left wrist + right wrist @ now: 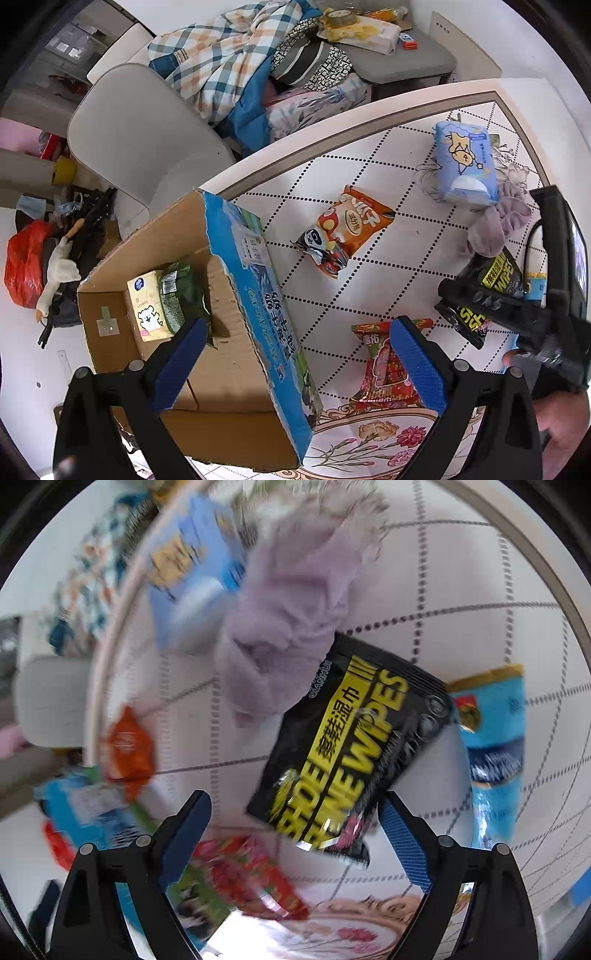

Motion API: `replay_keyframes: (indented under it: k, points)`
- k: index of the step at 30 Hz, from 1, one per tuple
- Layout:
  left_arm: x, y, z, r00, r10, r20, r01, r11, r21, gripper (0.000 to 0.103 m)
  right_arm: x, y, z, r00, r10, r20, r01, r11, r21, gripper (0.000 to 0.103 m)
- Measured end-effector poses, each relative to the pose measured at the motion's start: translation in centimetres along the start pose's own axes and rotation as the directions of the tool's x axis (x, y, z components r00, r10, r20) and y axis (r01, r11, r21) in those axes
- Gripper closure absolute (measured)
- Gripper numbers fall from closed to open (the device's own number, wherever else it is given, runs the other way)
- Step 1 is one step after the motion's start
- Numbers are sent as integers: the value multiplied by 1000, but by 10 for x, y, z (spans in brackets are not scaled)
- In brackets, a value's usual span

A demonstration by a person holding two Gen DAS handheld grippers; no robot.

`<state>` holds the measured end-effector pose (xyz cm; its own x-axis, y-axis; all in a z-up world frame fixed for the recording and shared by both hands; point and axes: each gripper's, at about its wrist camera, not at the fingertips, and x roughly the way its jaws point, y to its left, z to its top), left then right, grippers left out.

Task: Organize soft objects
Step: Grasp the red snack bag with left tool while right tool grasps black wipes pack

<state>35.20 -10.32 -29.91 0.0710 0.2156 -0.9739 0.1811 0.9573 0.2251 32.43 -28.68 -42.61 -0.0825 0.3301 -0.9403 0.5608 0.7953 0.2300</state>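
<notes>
Left wrist view: the left hand-held gripper has its blue fingers spread wide and holds nothing. Between them sits the near edge of a cardboard box with a blue printed flap, standing on the bench. Inside the box lie a yellow tissue pack and a green packet, touching each other. Just beside the right finger lies a red snack bag. Farther out on the bench are an orange snack bag, a blue tissue pack and a purple cloth beside it. A grey chair stands behind the box.

In the right wrist view, blurred, the right hand-held gripper is also spread wide and empty. The black wipes pack lies on the bench between and just ahead of its fingers, its far corner touching the purple cloth. A blue bag lies just to its right.
</notes>
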Motion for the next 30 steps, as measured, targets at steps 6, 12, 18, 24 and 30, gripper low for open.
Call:
replay_keyframes:
  k: [6, 12, 18, 24, 30]
  points:
    - [7, -23, -8, 995, -87, -43, 88, 996, 16, 1, 6, 23, -17, 983, -182, 9, 175, 925, -337, 40]
    - [40, -66, -26, 986, -100, -134, 112, 990, 89, 1, 0, -30, -39, 970, -240, -35, 202, 881, -428, 48]
    - [80, -92, -36, 963, -93, -253, 123, 987, 104, 1, -14, -60, -44, 989, -148, -18, 128, 906, -403, 35]
    - [117, -99, -36, 919, -171, -356, 179, 984, -10, 32, -10, -70, -32, 996, -89, 19, 91, 967, -237, 30]
    - [116, -92, -41, 923, -218, -319, 200, 976, -88, 57, -7, -55, -30, 980, -186, 76, 198, 959, -205, 34]
